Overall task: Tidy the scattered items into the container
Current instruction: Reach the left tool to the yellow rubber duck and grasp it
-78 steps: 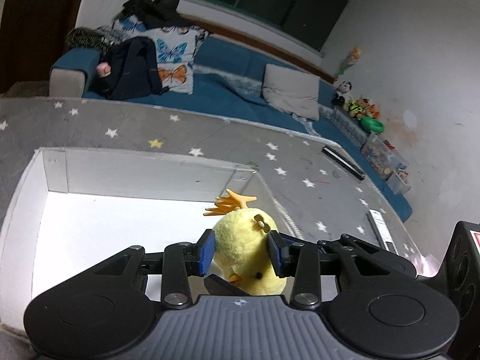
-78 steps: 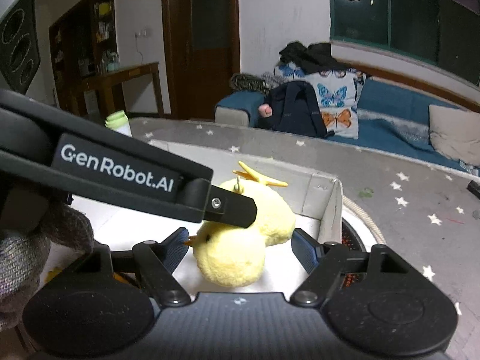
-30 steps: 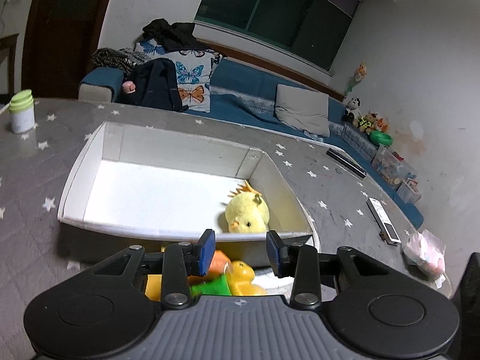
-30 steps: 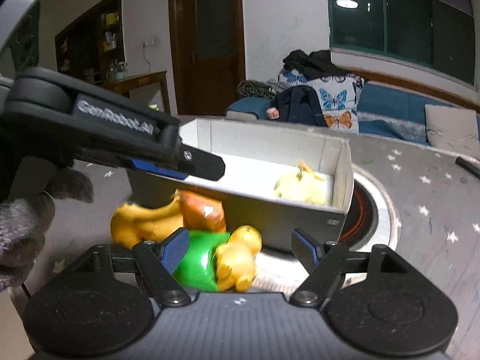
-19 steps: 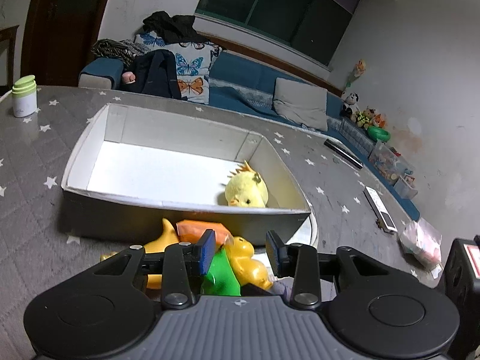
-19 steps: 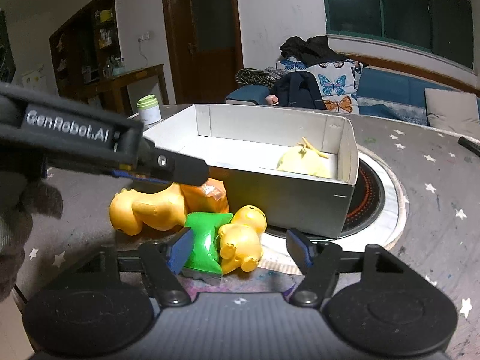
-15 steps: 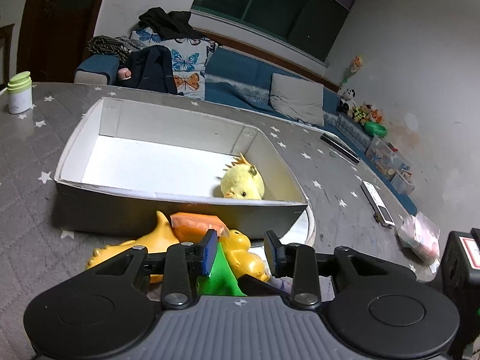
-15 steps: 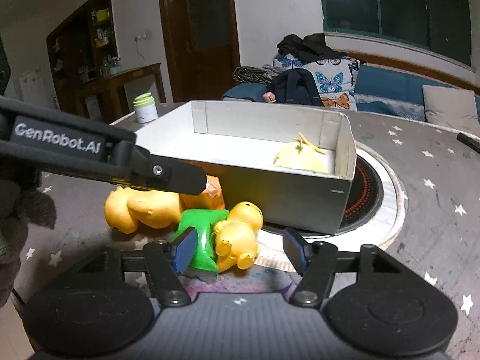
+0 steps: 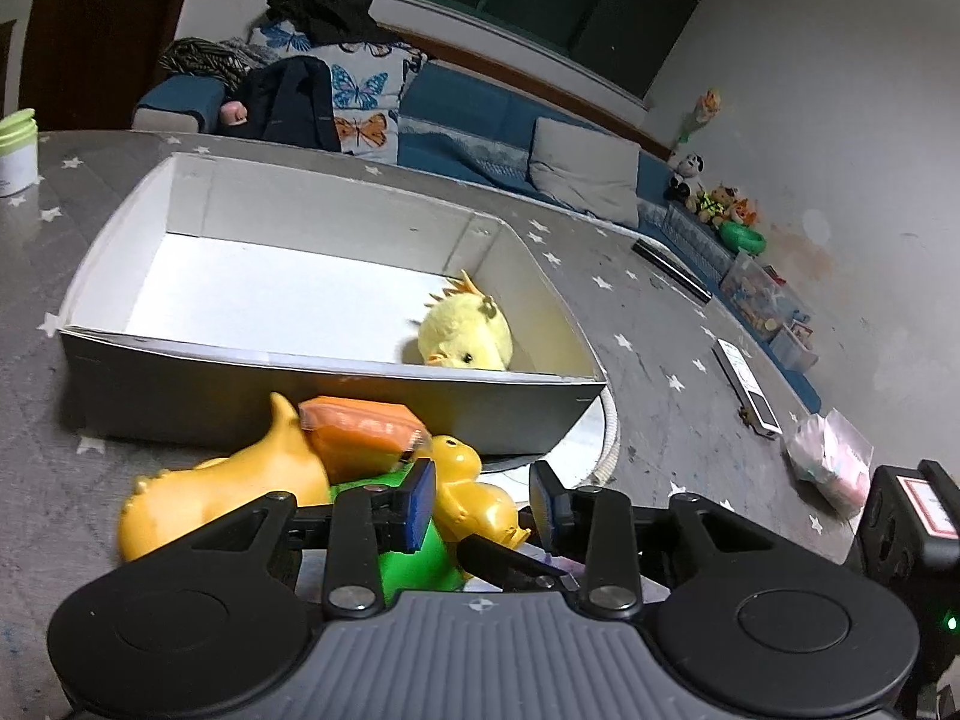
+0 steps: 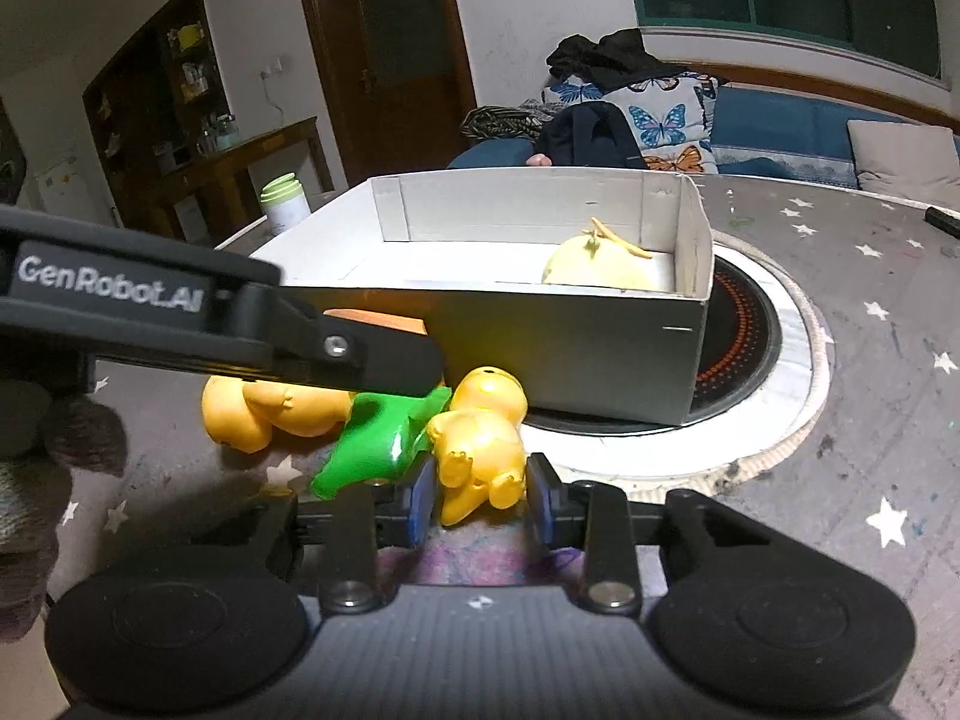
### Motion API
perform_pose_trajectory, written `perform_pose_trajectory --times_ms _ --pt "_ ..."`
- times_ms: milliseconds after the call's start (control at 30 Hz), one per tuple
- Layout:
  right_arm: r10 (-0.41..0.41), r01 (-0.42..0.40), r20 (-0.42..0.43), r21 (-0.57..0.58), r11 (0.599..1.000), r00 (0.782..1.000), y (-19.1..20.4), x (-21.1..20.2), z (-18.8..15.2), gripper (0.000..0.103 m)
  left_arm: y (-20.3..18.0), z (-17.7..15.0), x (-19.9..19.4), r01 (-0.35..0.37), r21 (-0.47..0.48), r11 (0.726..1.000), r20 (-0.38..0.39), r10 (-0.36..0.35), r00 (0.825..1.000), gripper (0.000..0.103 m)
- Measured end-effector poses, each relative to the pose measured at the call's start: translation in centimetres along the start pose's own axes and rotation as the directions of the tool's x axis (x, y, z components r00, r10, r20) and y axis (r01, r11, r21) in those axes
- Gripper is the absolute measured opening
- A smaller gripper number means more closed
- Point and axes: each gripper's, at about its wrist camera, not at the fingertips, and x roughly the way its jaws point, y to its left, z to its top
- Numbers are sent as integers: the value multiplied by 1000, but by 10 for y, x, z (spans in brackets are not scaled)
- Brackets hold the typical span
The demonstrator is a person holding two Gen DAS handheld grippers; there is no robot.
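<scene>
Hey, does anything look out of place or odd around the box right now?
Yes. The box sits partly over a round burner, an unusual spot. Three toys, yellow duck, green piece and orange dinosaur, lie heaped outside it; only the plush chick is inside.

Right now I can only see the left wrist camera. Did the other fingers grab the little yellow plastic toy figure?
Observer: Yes. In the right wrist view the right gripper has its fingers closed on the lower half of the small yellow plastic figure.
Operator: What's under the box?
Observer: The grey cardboard box sits partly on a round black burner with an orange ring.
Operator: Is anybody's hand showing?
Observer: Yes, a hand in a grey knitted glove at the left edge.
</scene>
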Motion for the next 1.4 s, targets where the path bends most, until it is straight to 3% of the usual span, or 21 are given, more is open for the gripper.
perform_pose_trajectory --times_ms 633,867,1400 --pt "-32 32 -16 20 999 999 -13 -5 -8 31 -15 8 45 -23 29 999 -98 26 995 38" --pt "-36 36 -7 11 999 999 -13 -1 -4 38 -7 9 45 -36 -3 999 -104 36 994 39" --pt "-37 37 -1 -5 999 999 -7 6 -3 36 1 17 60 -63 -111 992 -157 45 987 39"
